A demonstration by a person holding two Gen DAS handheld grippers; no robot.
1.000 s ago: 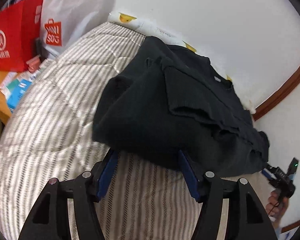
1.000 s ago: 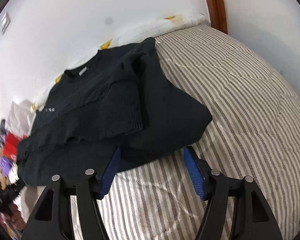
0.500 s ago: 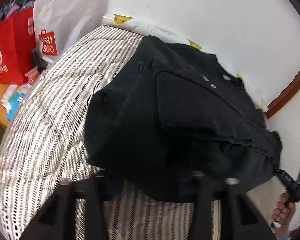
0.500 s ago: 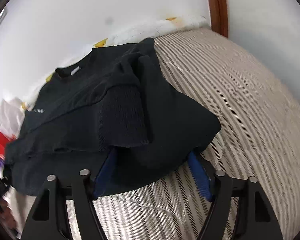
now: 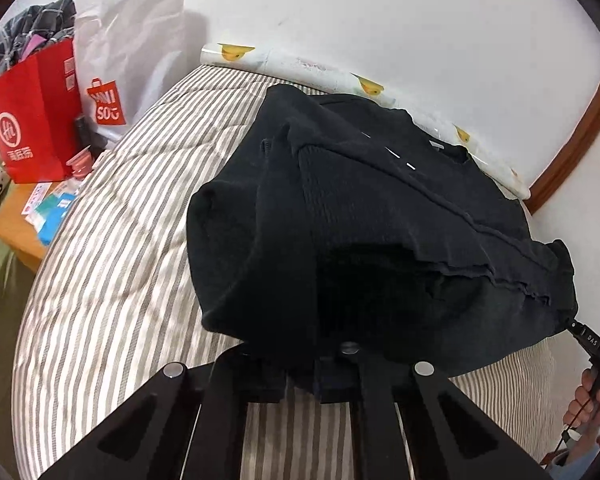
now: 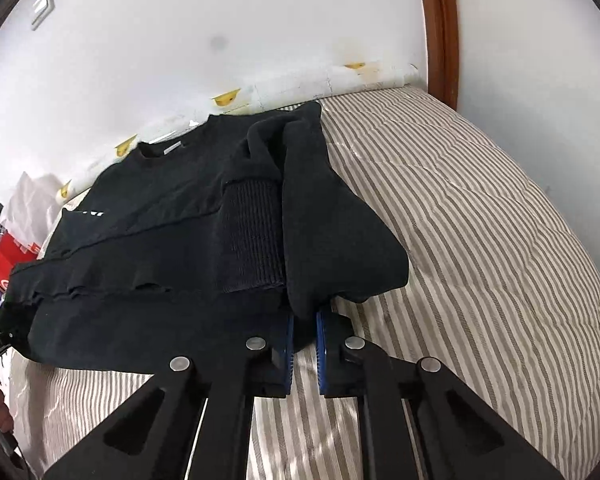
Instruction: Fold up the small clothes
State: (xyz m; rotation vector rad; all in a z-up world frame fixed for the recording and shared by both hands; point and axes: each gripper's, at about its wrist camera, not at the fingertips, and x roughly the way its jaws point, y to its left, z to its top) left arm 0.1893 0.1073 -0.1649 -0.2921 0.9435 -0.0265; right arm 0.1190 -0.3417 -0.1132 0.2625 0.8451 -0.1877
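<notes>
Left wrist view: the left tongs (image 5: pixel 300 364) are drawn together on the near hem of a black knitted sweater (image 5: pixel 380 208), their tips buried in the dark cloth so that the pads themselves cannot be seen. The sweater spreads straight ahead of these tongs and off to their right, lying on a bed with a grey-and-white striped quilt (image 5: pixel 112 248). Its collar sits at the far end, next to the white wall, and the hem faces the tongs, so the long axis runs away from them towards the wall. A ribbed sleeve is folded in across the body.

Right wrist view shows the right tongs (image 6: pixel 303 344) nearly shut, the blue pads (image 6: pixel 288 344) pinching a hanging fold at the sweater's near right corner. From here the garment stretches ahead and to the left of the tongs, collar far and hem near, with a ribbed cuff lying just beyond the tips.

Far left of the left tongs stand a red paper shopping bag (image 5: pixel 32 120) and a white plastic bag (image 5: pixel 128 60) beside the bed. A brown wooden door frame (image 6: pixel 438 32) rises behind the bed, ahead and to the right of the right tongs.
</notes>
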